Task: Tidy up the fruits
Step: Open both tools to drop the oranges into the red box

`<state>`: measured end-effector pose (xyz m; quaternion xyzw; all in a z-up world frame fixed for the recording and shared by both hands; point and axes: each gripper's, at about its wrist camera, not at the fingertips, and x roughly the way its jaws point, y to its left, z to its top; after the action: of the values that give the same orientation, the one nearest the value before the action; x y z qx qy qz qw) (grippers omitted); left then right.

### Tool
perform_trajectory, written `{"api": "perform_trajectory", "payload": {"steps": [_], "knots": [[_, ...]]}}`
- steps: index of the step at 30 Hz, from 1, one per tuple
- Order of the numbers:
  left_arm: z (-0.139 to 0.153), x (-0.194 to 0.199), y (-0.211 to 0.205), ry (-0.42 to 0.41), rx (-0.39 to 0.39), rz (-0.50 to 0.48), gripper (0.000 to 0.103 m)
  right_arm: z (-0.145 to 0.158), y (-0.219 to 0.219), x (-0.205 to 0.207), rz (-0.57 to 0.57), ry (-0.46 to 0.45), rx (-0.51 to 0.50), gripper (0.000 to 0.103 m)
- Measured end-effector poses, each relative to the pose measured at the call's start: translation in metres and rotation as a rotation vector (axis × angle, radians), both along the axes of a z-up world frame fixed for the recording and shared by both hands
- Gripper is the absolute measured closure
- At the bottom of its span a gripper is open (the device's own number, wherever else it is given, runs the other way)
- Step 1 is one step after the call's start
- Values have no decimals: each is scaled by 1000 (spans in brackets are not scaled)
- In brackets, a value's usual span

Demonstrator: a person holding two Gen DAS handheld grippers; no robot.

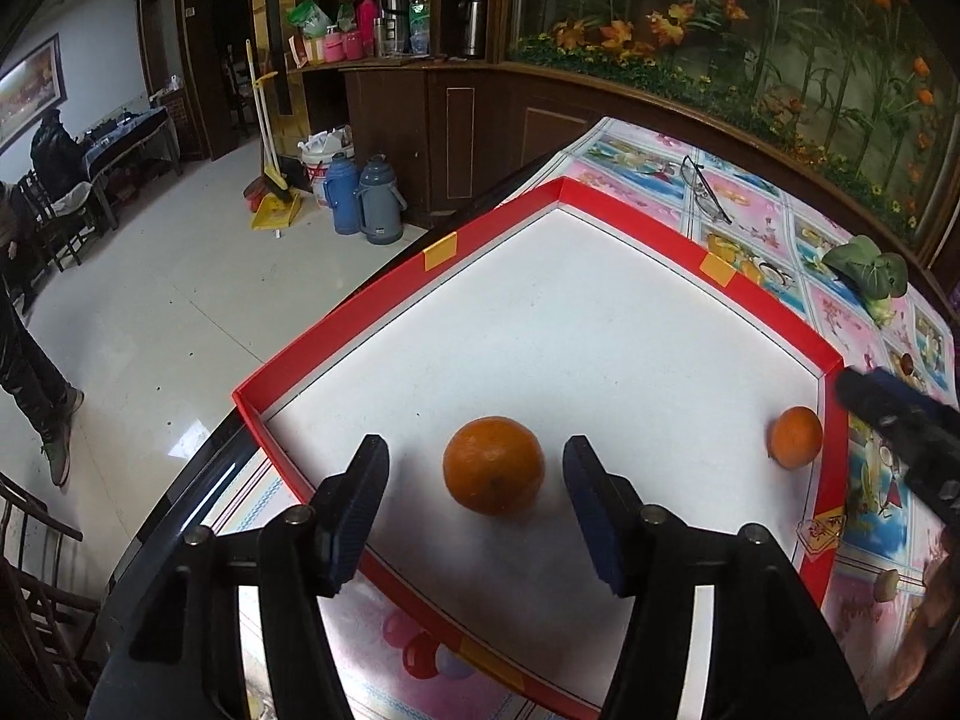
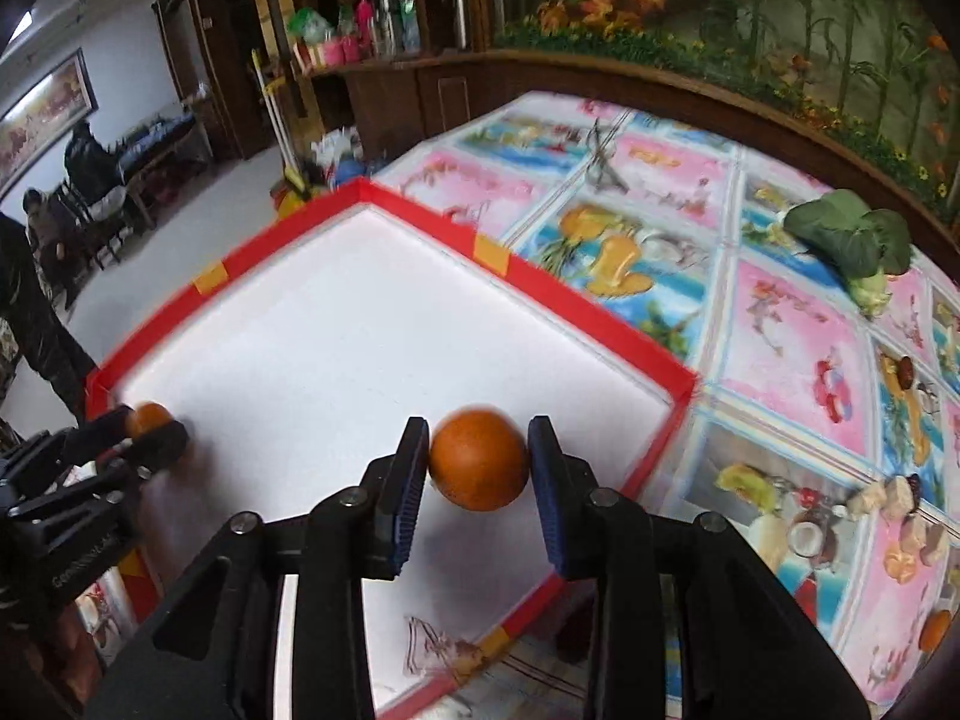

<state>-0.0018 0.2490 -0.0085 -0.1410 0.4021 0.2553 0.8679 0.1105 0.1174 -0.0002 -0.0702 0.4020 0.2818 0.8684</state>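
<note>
A red-rimmed tray (image 1: 630, 216) with a white floor lies on the patterned tablecloth. One orange (image 1: 493, 465) rests on the tray floor near its front left corner. My left gripper (image 1: 474, 450) is open around it, with clear gaps on both sides. A smaller orange (image 2: 479, 459) sits by the tray's right rim (image 2: 570, 294), between the fingers of my right gripper (image 2: 479, 427). Those pads stand right beside its sides, barely parted from it. In the left wrist view this second orange (image 1: 796, 437) shows beside the right gripper (image 1: 888, 414). The left gripper (image 2: 120, 438) partly hides the first orange (image 2: 147, 417).
A leafy green vegetable (image 2: 846, 240) and a pair of glasses (image 2: 600, 162) lie on the cloth beyond the tray. Small food pieces (image 2: 900, 498) and another orange (image 2: 936, 627) sit at the right. The table edge drops to the floor on the left, where a person (image 1: 30, 360) stands.
</note>
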Motion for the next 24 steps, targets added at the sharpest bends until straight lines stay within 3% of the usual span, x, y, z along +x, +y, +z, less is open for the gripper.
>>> {"api": "perform_trajectory", "payload": {"steps": [3, 9, 15, 20, 24], "knots": [[3, -3, -3, -20, -10, 16, 42, 17, -26, -7, -49, -30, 50, 47], [29, -32, -27, -145, 16, 1, 41, 42, -94, -37, -102, -63, 157, 47], [36, -45, -99, -212, 31, -225, 39, 30, -203, -80, -285, -60, 187, 47], [16, -40, -163, -160, 13, -449, 39, 0, -263, -114, -382, -17, 119, 47], [0, -33, -193, -101, 0, -532, 39, -15, -282, -132, -385, -4, 73, 47]]}}
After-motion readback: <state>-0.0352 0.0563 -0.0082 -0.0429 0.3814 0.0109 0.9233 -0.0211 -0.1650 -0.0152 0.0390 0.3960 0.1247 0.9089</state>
